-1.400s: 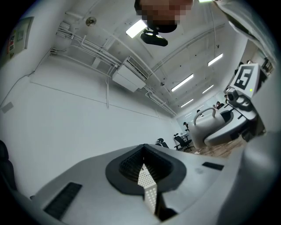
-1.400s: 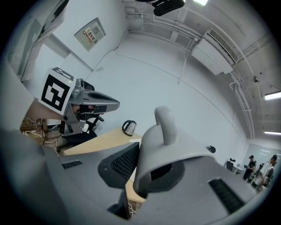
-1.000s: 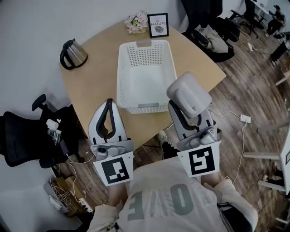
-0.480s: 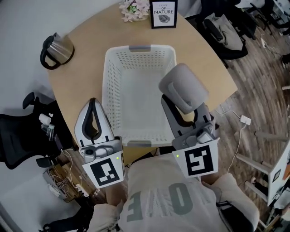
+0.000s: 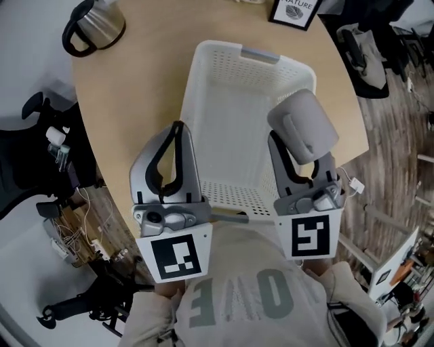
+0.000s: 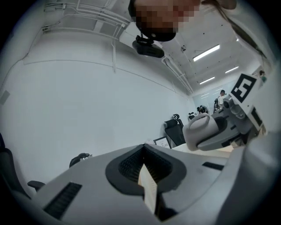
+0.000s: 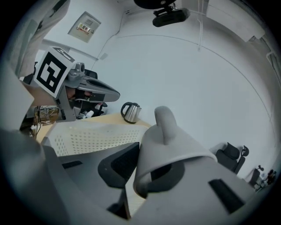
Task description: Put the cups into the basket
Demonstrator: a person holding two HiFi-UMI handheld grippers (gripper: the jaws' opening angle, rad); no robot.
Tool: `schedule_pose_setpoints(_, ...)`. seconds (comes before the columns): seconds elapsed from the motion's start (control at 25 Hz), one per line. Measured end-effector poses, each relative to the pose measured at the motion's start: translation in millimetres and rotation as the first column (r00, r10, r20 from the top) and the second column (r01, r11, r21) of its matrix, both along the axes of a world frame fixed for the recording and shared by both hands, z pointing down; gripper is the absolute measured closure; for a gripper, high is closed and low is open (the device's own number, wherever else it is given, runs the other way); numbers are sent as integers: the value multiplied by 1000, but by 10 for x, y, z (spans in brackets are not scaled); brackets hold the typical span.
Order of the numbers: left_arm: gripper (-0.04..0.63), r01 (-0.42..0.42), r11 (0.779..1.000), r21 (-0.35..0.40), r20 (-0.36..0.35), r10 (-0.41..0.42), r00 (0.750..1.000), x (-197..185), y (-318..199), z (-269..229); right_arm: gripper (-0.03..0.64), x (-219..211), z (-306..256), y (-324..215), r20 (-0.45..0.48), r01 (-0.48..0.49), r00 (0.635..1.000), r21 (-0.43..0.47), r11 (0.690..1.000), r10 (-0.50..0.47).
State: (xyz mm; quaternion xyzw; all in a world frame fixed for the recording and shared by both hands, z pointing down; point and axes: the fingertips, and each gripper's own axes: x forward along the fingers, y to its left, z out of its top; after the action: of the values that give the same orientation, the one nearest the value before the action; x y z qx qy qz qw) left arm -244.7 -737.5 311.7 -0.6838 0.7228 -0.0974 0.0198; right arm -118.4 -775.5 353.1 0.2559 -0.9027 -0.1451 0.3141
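Note:
A grey cup (image 5: 303, 134) with its handle turned upward is clamped in my right gripper (image 5: 296, 153), which is shut on it. In the head view the cup hangs over the right rim of the white perforated basket (image 5: 203, 54) on the round wooden table (image 5: 129, 88). The right gripper view shows the same cup (image 7: 169, 145) between the jaws, with the basket wall (image 7: 92, 138) beyond. My left gripper (image 5: 178, 127) sits over the basket's near left corner, shut with nothing in it. The inside of the basket that shows holds nothing.
A steel kettle (image 5: 95, 24) stands at the table's far left, and a framed picture (image 5: 295, 10) at the far edge. A black office chair (image 5: 27, 156) and floor cables (image 5: 68, 244) lie left of the table. Wooden floor lies to the right.
Both grippers have moved forward from the table's near edge to over the basket's near end. The cup, still gripped, now overlaps the basket's right rim.

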Motion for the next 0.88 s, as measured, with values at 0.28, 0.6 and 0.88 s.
schedule_pose_setpoints(0.28, 586, -45, 999, -10, -84, 44, 995, -148, 46, 146, 574, -191, 153, -41, -142, 20, 990, 6, 1000, -19)
schedule_pose_setpoints(0.6, 587, 3, 995, 100, -189, 16, 982, -580, 189, 56, 574, -451, 423, 31, -442, 252, 867, -6, 968, -229)
schedule_pose_setpoints(0.88, 588, 108, 983, 150, -177, -81, 981, -914, 445, 76, 574, -365, 1127, 214, -772, 475, 473, -182, 861, -424)
